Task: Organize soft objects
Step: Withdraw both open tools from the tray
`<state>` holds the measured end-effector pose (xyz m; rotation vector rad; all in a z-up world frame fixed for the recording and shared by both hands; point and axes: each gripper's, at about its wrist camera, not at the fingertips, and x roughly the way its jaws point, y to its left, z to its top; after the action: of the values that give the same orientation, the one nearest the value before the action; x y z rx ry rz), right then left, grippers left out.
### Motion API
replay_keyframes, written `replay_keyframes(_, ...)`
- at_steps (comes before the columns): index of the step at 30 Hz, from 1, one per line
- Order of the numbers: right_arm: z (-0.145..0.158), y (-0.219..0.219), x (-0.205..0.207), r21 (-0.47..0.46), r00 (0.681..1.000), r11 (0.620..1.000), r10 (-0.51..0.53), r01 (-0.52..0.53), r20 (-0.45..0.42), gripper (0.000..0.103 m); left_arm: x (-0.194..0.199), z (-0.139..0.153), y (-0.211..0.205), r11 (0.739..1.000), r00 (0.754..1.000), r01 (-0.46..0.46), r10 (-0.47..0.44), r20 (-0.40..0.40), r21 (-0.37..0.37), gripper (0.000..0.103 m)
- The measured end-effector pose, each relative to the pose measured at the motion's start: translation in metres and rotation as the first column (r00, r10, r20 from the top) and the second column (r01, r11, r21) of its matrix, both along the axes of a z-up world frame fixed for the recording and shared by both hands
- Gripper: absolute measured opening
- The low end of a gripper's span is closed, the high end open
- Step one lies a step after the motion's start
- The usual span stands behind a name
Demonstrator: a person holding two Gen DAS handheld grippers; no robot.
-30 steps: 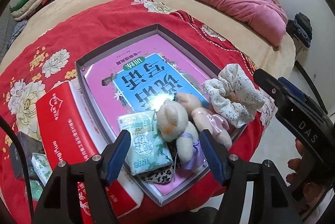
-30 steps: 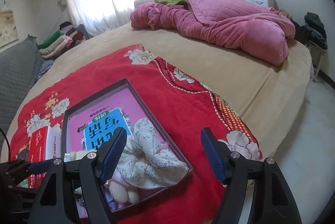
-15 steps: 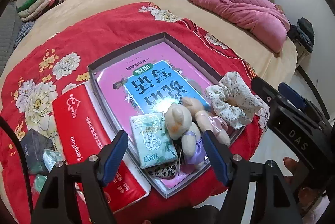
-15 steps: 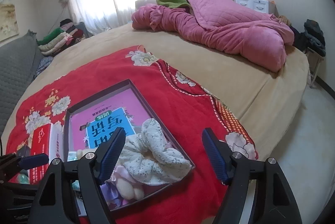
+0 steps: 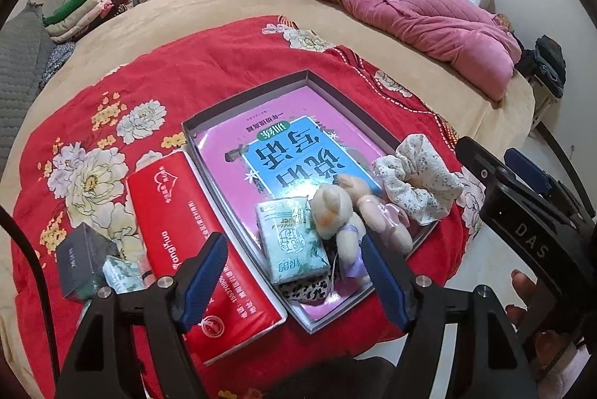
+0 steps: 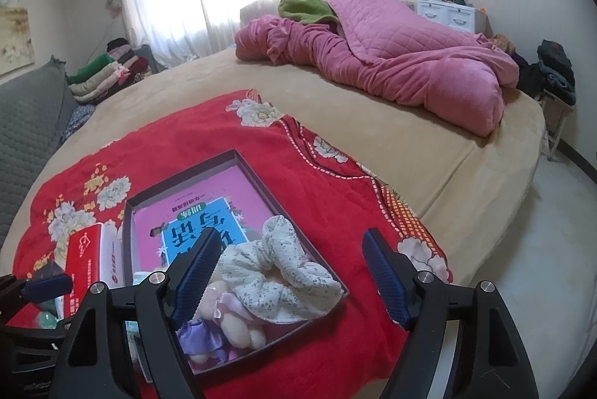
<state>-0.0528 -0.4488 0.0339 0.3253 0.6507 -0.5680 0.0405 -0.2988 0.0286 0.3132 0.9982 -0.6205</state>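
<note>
A shallow grey box (image 5: 246, 102) lies on a red flowered blanket (image 5: 186, 63). It holds a pink book (image 5: 298, 156), a floral scrunchie (image 5: 414, 182), a cream teddy bear (image 5: 332, 212), a pink plush toy (image 5: 377, 212), a green tissue pack (image 5: 294, 238) and a leopard-print piece (image 5: 306, 287). My left gripper (image 5: 294, 272) hovers open above the box's near end, holding nothing. My right gripper (image 6: 291, 261) is open and empty above the scrunchie (image 6: 276, 272) and the box (image 6: 261, 171).
A red tissue pack (image 5: 179, 212) lies against the box's left side, with a dark little box (image 5: 82, 250) and a small green pack (image 5: 123, 272) beside it. A pink quilt (image 5: 391, 0) lies far back on the tan bed. Folded clothes (image 5: 82, 7) are stacked at the left.
Both grippers have risen and drawn back from the box, so the objects look smaller and lower. The left jaws stand a little wider. The objects in the box have not moved.
</note>
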Motion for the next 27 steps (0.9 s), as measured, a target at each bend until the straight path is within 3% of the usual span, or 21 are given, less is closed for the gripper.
replay_keyframes(27, 0.064, 0.049, -0.025, -0.047, 0.998, 0.999, 0.021, -0.018, 0.058, 0.079, -0.023, 0.043, 0.065, 0.997, 0.997, -0.063, 0.064, 0.052, -0.037, 0.074)
